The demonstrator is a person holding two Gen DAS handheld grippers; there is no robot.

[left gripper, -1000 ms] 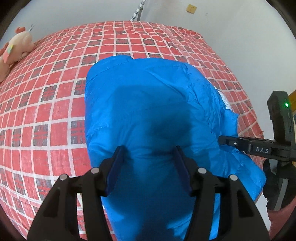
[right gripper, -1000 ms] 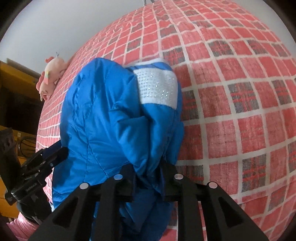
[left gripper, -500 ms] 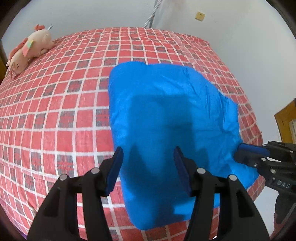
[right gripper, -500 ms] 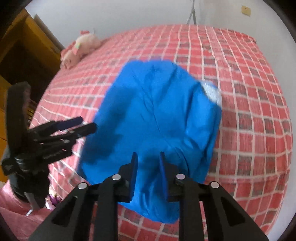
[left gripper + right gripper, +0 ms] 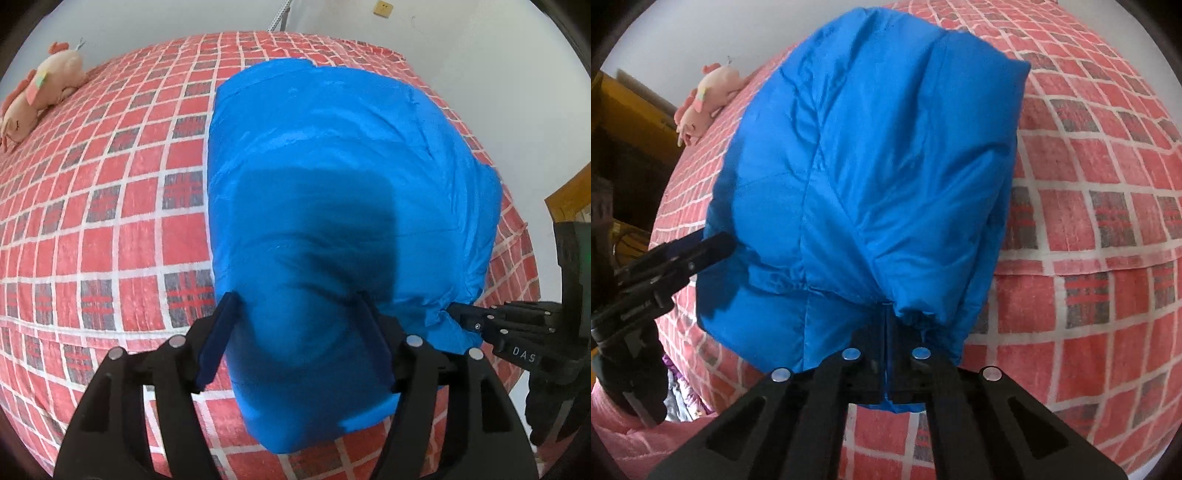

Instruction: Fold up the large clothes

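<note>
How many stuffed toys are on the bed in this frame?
1. A pink plush toy lies near the far left edge of the red checked bedspread, apart from the blue jacket. The jacket could hide something beneath it.

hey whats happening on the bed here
A person is folding a blue puffy jacket on a red checked bedspread, a gripper in each hand. The right gripper has just closed and is pinched shut on the jacket's near edge. The left gripper has just been opening; its jaws stand apart on either side of the jacket's near end, not clamping it. A pink plush toy lies at the bed's far corner.
</note>
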